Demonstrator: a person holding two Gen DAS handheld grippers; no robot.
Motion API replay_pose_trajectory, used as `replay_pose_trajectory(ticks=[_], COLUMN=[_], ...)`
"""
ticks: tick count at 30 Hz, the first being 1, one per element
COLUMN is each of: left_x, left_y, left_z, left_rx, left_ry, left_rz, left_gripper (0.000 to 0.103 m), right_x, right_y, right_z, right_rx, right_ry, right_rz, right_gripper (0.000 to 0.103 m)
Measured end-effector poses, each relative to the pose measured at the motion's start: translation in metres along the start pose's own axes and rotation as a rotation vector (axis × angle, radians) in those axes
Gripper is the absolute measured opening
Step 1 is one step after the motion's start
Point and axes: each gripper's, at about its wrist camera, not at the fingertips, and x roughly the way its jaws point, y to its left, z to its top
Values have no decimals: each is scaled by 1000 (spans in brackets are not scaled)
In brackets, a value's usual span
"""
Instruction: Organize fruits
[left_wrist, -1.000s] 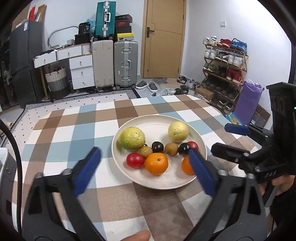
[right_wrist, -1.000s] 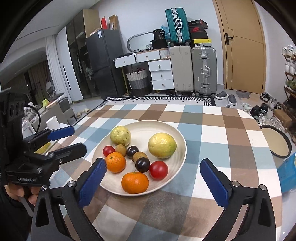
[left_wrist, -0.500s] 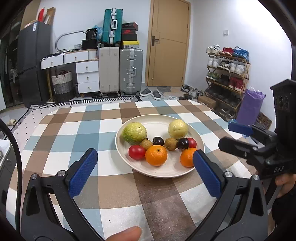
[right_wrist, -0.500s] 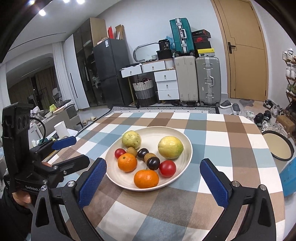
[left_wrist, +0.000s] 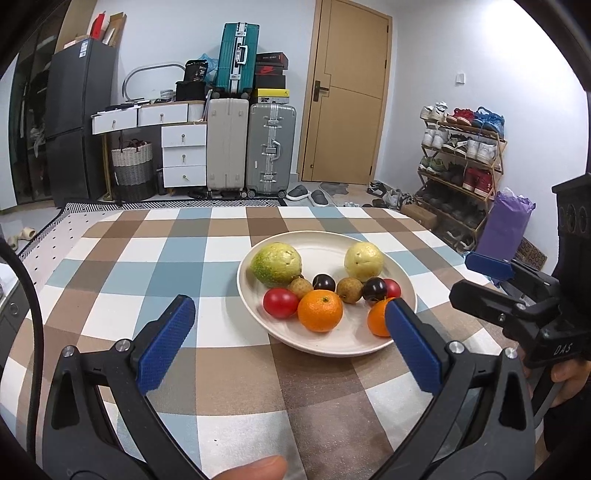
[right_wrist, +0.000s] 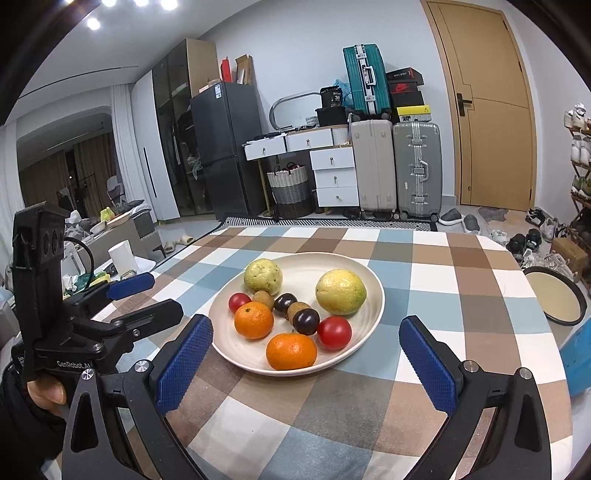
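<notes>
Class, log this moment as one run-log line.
left gripper: open, empty | right gripper: open, empty | plate: on table, holds all fruit | nothing picked yet

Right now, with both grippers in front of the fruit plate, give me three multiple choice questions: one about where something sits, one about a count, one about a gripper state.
1. Where do the fruits lie?
A. scattered on the tablecloth
B. all on the cream plate
C. in the woven basket on the floor

2. How many oranges are on the plate?
A. two
B. four
C. none

3. How does the right gripper stand?
A. shut on an orange
B. shut on a tomato
C. open, holding nothing

Answers:
1 B: every fruit sits inside the plate's rim, and none lies on the checked tablecloth.
2 A: one orange lies on the left side of the plate and a second orange at its near edge.
3 C: its blue pads stand wide apart short of the plate, with nothing between them.
</notes>
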Motion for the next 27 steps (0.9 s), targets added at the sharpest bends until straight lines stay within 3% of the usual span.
replay_pose_trajectory(ticks=[27], left_x=[-2], left_y=[2], left_z=[0], left_rx=[-5], left_ry=[-9], left_rz=[8], left_gripper=[103], right_x=[-7], right_y=[4], right_z=[-1], right_rx=[-18], right_ry=[-25], right_rz=[-9], right_gripper=[103])
